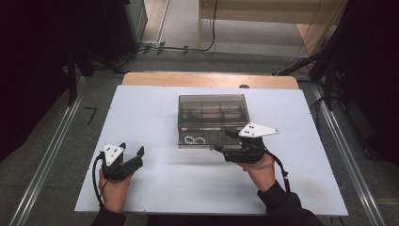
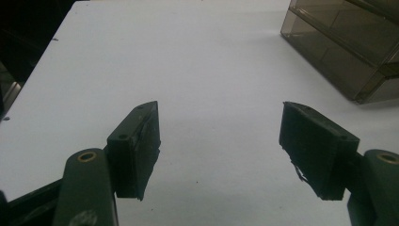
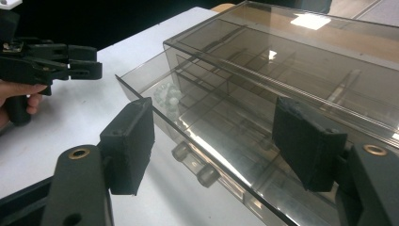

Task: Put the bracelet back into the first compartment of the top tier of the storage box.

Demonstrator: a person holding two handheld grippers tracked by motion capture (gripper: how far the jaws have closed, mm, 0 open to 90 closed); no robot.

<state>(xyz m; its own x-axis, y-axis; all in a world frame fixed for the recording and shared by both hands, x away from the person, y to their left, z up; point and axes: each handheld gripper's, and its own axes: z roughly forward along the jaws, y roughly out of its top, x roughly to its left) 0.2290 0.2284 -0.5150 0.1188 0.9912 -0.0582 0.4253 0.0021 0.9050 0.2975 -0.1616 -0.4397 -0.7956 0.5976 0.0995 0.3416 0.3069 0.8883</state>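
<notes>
Near the middle of the counter (image 1: 141, 117), a bit toward the far edge, sits the smoked clear organizer box (image 1: 211, 113), and its bottom drawer (image 1: 202, 139) is pulled out toward my edge with a little string of pale beads (image 1: 194, 140) lying in its left end. That drawer is what I'm working on, I reckon.

Right fingers (image 1: 225, 141) are the ones in play. They're spread wide, holding nothing, and parked right at the drawer's front, toward its right half. From the right gripper view the drawer front runs slantwise across between my two fingers (image 3: 129, 141), with the small clear knobs (image 3: 195, 165) just below and between them. The drawer's long axis runs left to right along the counter, parallel to the near edge, so I'm coming at it square-on from the front. Whether a finger is actually touching the front I can't tell from here.

Left fingers (image 1: 131, 151) are also wide open and empty, resting down near the near-left corner of the counter, well apart from the box. In the left gripper view it's bare white counter between the fingers (image 2: 136, 146), with the box off at the upper right.

So the right hand is clearly nearer. My guess is the next move is a straight push or pull along the drawer's short axis, and staying square matters or it'll probably jam.
</notes>
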